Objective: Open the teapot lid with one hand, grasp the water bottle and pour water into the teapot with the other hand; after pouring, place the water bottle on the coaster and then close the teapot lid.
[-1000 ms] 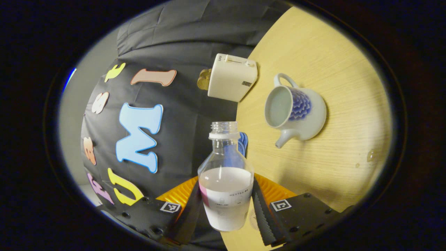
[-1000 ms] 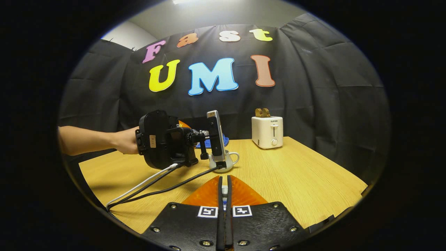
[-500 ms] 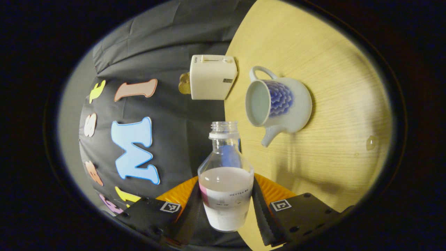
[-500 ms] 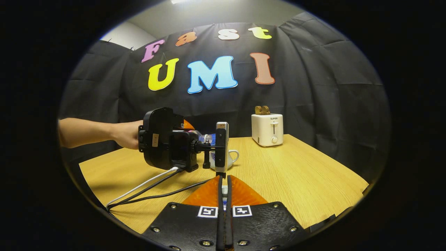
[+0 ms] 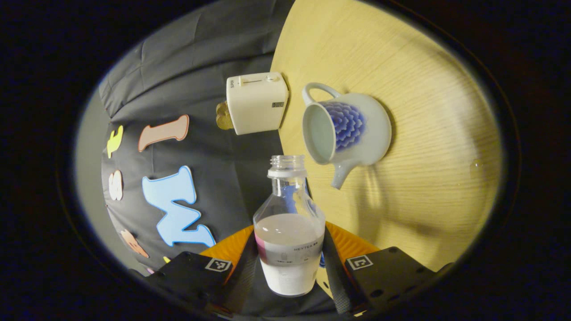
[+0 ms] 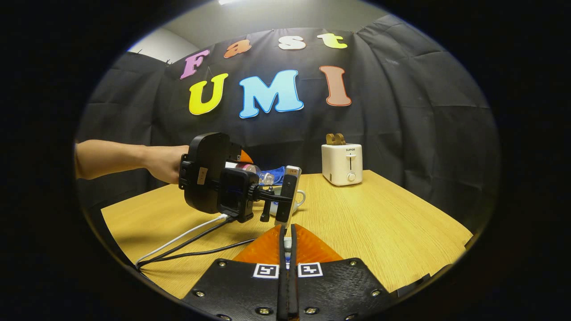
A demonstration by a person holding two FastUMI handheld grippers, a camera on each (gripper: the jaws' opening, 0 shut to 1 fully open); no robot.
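In the left gripper view the teapot (image 5: 345,131) now sits higher and nearer the frame centre than it did a second ago, and the horizon has rolled further, so the bench (image 5: 428,147) fills the right half. Its open mouth has closed in on the neck of the water bottle (image 5: 289,223), though a gap remains between them. This indicates that the approach and tilt for the pour are under way. No water leaves the bottle yet, so the pour itself is judged not started.

The left hand-held gripper (image 5: 289,267) clamps the water bottle low on its body, one finger on each side. The bottle is uncapped and about half full.

In the right gripper view the left hand-held gripper (image 6: 250,171) appears at centre left, held by a hand (image 6: 163,162) with a bare forearm reaching in from the left edge. The unit is rolled over, tipping the bottle toward the teapot (image 6: 294,198) just beyond it on the bench (image 6: 379,223).

The right hand-held gripper (image 6: 287,249) is at bottom centre, level, its fingers closed together with a small pale object between them, probably the teapot lid; its identity cannot be confirmed.

A toaster (image 6: 342,164) stands at the far edge of the bench, well apart from the teapot.
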